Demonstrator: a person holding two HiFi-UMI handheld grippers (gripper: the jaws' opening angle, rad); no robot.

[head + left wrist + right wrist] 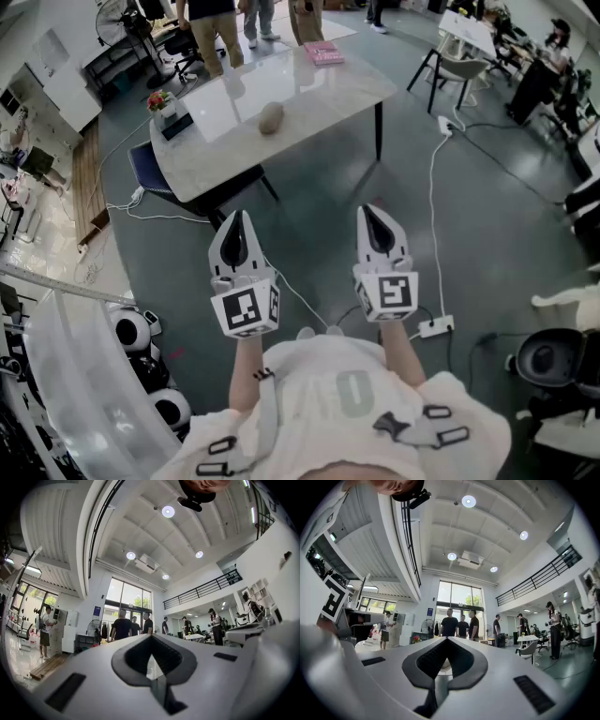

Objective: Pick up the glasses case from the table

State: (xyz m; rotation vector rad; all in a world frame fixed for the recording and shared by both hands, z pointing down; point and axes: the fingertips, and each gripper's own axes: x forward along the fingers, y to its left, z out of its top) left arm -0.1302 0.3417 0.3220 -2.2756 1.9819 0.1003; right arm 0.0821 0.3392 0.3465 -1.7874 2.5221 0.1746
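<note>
I hold both claws about level in front of me, and both are closed on nothing: the left gripper (240,219) and the right gripper (376,213). The glasses case (271,118) lies alone near the middle of the white table (328,89), well apart from the claws. I think I should first walk to the table, open one claw before it reaches the case, then close across its narrow side. The pink book (324,52) and the flower pot (161,101) are not near the case. The blue chair (146,167) and the white cable (432,187) on the floor may trouble my steps.
</note>
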